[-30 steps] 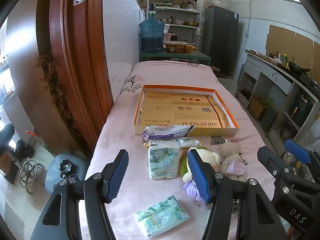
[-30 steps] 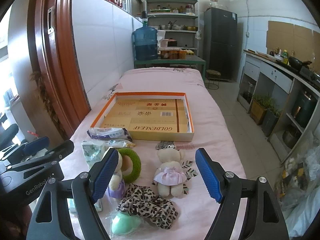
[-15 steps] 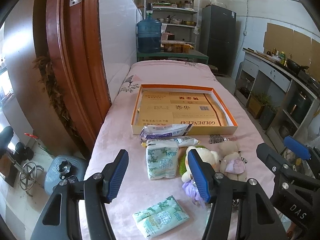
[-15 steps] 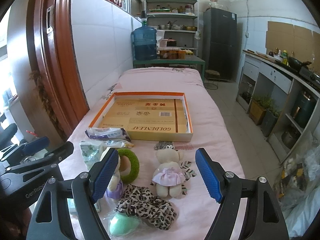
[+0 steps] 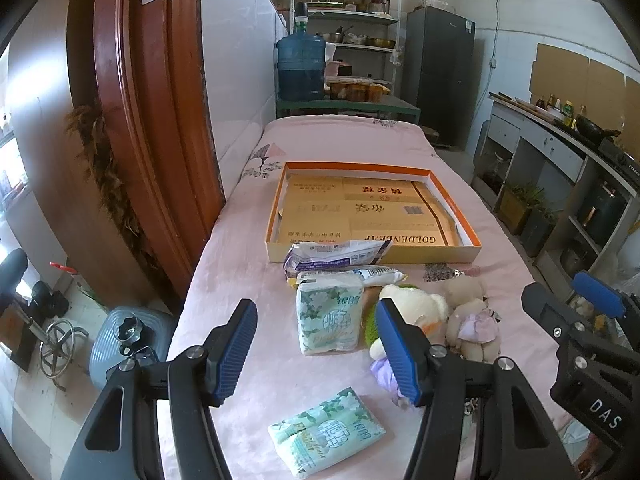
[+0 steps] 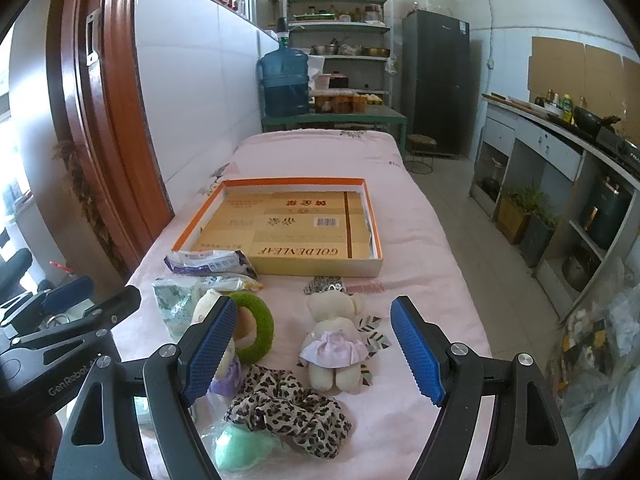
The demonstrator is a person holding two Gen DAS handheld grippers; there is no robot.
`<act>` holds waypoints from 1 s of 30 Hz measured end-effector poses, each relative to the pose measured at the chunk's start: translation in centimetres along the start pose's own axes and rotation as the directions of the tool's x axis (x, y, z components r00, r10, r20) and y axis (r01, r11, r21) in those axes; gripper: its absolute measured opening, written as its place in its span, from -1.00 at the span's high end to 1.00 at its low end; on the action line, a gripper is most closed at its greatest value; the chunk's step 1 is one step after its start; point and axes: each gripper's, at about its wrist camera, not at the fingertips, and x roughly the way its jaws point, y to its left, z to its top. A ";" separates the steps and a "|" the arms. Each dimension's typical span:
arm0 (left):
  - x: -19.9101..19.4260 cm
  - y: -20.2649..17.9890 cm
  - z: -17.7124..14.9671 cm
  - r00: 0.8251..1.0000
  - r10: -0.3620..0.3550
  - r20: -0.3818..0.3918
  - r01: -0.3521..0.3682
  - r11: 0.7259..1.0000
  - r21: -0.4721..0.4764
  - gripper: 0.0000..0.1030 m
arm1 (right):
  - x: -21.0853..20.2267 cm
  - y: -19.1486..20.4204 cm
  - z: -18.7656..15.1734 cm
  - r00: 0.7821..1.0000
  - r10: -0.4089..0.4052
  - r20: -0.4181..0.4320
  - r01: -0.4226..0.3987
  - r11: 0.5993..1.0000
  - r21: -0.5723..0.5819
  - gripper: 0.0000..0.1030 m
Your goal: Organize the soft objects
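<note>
Both pairs of fingers stand wide open, holding nothing. Left fingers point(image 5: 316, 348) hover over the pink counter point(image 5: 240, 264), a tissue pack point(image 5: 326, 438) lying below them. Right fingers point(image 6: 316, 350) frame a small teddy bear point(image 6: 334, 340), with a leopard scrunchie point(image 6: 290, 410) just before them.

On a pink-covered table point(image 6: 408, 240), the right gripper point(image 6: 312, 354) hangs with its blue-padded jaws apart and nothing between them, above a small teddy bear point(image 6: 334, 340) in a lilac skirt. A leopard-print scrunchie point(image 6: 288, 410) lies in front of the bear, touching a mint-green sponge point(image 6: 240, 446). To the left sit a green ring point(image 6: 260, 326) and tissue packs point(image 6: 176, 304). Beyond them stands a shallow, orange-rimmed cardboard tray point(image 6: 280, 232). The left gripper point(image 6: 72, 320) shows at the left edge.
</note>
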 end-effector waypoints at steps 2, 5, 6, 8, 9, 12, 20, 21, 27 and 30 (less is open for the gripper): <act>0.1 0.0 -0.1 1.000 -0.001 -0.003 0.001 1.000 0.000 -0.20 | 0.0 0.0 0.0 1.000 0.002 0.000 -0.002 1.000 0.000 -0.56; 0.2 0.1 -0.2 1.000 -0.001 -0.005 0.001 1.000 0.000 -0.20 | 0.1 0.0 -0.1 1.000 0.001 -0.003 -0.001 1.000 -0.001 -0.56; 0.2 0.1 -0.2 1.000 -0.001 -0.005 0.001 1.000 0.000 -0.20 | 0.1 0.0 -0.2 1.000 0.002 -0.004 -0.002 1.000 0.000 -0.56; 0.3 0.1 -0.3 1.000 0.001 -0.005 -0.001 1.000 -0.001 -0.20 | 0.2 -0.1 -0.2 1.000 0.002 -0.007 -0.002 1.000 0.002 -0.56; 0.4 0.2 -0.3 1.000 0.000 -0.006 0.000 1.000 -0.002 -0.20 | 0.3 -0.1 -0.3 1.000 0.001 -0.009 -0.001 1.000 0.003 -0.56; 0.6 0.4 -0.4 1.000 0.000 -0.010 -0.001 1.000 -0.009 -0.20 | 0.4 -0.2 -0.3 1.000 -0.004 -0.012 0.004 1.000 0.006 -0.56; 1.1 1.6 -1.0 1.000 -0.018 -0.020 0.018 1.000 -0.025 -0.20 | 1.1 -0.8 -0.5 0.999 -0.017 -0.029 0.018 1.000 0.017 -0.56; 1.1 1.8 -1.2 1.000 -0.023 -0.020 0.023 0.999 -0.023 -0.20 | 1.2 -0.8 -0.6 0.999 -0.020 -0.032 0.020 1.000 0.016 -0.56; 1.5 2.8 -2.9 0.993 -0.105 -0.058 0.104 0.995 -0.009 -0.20 | 2.1 -1.3 -1.3 0.998 -0.025 -0.064 0.027 0.999 0.025 -0.56; 1.9 3.0 -4.2 0.977 -0.186 -0.100 0.191 0.981 0.040 -0.20 | 2.5 -1.5 -1.7 0.996 -0.019 -0.083 0.022 0.999 0.031 -0.56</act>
